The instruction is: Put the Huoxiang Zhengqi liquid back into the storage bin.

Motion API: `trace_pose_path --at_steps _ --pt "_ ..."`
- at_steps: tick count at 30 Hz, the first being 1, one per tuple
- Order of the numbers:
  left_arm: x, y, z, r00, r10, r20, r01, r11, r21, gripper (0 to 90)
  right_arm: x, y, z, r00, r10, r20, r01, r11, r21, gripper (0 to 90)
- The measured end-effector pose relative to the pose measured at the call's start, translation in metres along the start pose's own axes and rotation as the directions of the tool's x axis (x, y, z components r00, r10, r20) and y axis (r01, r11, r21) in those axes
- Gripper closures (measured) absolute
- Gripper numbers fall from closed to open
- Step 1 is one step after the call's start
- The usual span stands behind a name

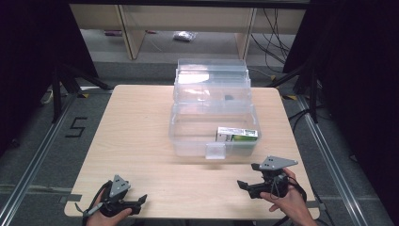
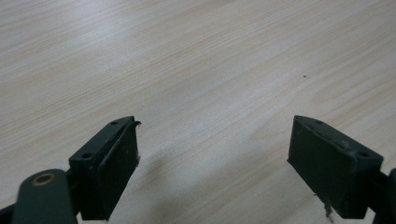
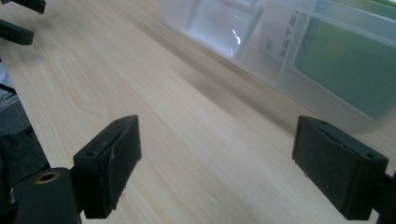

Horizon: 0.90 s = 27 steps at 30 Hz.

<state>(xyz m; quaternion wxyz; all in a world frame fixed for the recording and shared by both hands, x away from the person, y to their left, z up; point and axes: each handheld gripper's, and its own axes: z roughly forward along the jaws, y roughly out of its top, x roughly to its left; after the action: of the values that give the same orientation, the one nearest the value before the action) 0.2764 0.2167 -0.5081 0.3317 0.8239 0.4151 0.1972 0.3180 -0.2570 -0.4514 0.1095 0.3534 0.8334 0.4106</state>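
A clear plastic box (image 1: 188, 134) stands open on the right half of the wooden table (image 1: 136, 141), its lid (image 1: 211, 84) tipped up behind it. A green and white carton (image 1: 237, 135) lies in its front right corner. My left gripper (image 1: 140, 202) rests at the table's near left edge, held in a hand, jaws open over bare wood (image 2: 215, 140). My right gripper (image 1: 248, 175) sits near the front right, just in front of the box, open and holding nothing (image 3: 217, 149). In the right gripper view the box wall (image 3: 280, 51), its front latch (image 3: 224, 18) and the carton (image 3: 345, 70) are close by.
Black tripod legs (image 1: 61, 84) stand left of the table, with more of them and cables (image 1: 277, 42) to the right. A "5" is marked on the floor (image 1: 75, 127). Wooden shelving (image 1: 131, 33) stands behind.
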Motion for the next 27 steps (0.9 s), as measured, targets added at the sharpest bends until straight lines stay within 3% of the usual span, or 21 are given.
trace_pose_path --at_steps 3,4,6,7,8,10,11,13,15,19,24,25,26,27 --pt "0.000 0.001 -0.001 1.0000 0.001 -0.006 -0.001 1.0000 0.002 15.4 0.001 -0.006 -0.001 0.9999 0.001 0.013 -0.001 1.000 0.006 16.4" --pt "-0.002 0.000 0.000 0.9998 -0.019 -0.008 0.019 0.9998 -0.009 15.4 0.002 -0.009 -0.001 0.9999 0.012 0.012 -0.012 1.000 0.008 16.5" --pt "0.000 0.000 0.001 0.9999 0.002 -0.010 -0.002 0.9998 -0.019 15.4 0.002 -0.014 -0.001 0.9999 0.005 0.010 -0.005 1.000 0.011 16.5" --pt "0.000 0.000 0.001 1.0000 0.006 0.000 -0.006 0.9999 -0.012 15.4 0.003 -0.015 -0.001 0.9996 0.029 0.007 -0.029 0.999 0.020 16.5" --pt "-0.002 0.000 0.000 0.9998 -0.018 -0.007 0.018 0.9998 -0.005 15.4 0.005 -0.017 0.000 0.9993 0.036 0.000 -0.036 0.999 0.024 16.5" --pt "-0.002 0.001 0.001 0.9997 -0.017 -0.016 0.017 0.9997 -0.016 15.4 0.004 -0.019 0.001 1.0000 0.007 0.003 -0.007 1.000 0.021 16.6" --pt "-0.002 0.001 0.001 0.9997 -0.017 -0.016 0.017 0.9997 -0.016 15.4 0.007 -0.020 0.000 0.9992 0.040 0.003 -0.040 0.998 0.038 16.6" --pt "-0.003 0.000 0.000 0.9997 -0.021 -0.007 0.021 0.9998 -0.005 15.4 0.006 -0.021 0.001 1.0000 0.004 0.009 -0.004 0.999 0.035 16.5" --pt "-0.001 0.001 -0.001 0.9999 0.010 -0.011 -0.010 1.0000 0.000 15.4 0.006 -0.023 0.001 1.0000 0.007 0.003 -0.008 0.999 0.038 16.5" --pt "-0.002 0.000 0.000 1.0000 0.004 0.004 -0.004 1.0000 -0.002 15.4 0.007 -0.030 0.004 0.9988 0.049 0.000 -0.049 0.997 0.060 16.6" --pt "-0.002 0.000 0.000 1.0000 0.000 0.004 0.000 1.0000 -0.002 15.4 0.005 -0.038 0.009 0.9992 0.008 0.040 -0.011 0.996 0.090 16.5" --pt "-0.002 0.001 0.000 1.0000 0.002 -0.002 -0.002 1.0000 -0.003 15.4 0.007 -0.038 0.007 0.9989 0.022 0.041 -0.027 0.992 0.121 16.5" --pt "-0.003 0.001 0.000 1.0000 -0.001 -0.002 0.001 1.0000 -0.008 15.4 0.006 -0.040 0.009 0.9992 0.008 0.040 -0.012 0.995 0.099 16.6" --pt "-0.003 0.001 0.000 1.0000 0.005 -0.002 -0.005 1.0000 -0.004 15.4 0.005 -0.040 0.008 0.9995 0.015 0.028 -0.018 0.993 0.121 16.6"
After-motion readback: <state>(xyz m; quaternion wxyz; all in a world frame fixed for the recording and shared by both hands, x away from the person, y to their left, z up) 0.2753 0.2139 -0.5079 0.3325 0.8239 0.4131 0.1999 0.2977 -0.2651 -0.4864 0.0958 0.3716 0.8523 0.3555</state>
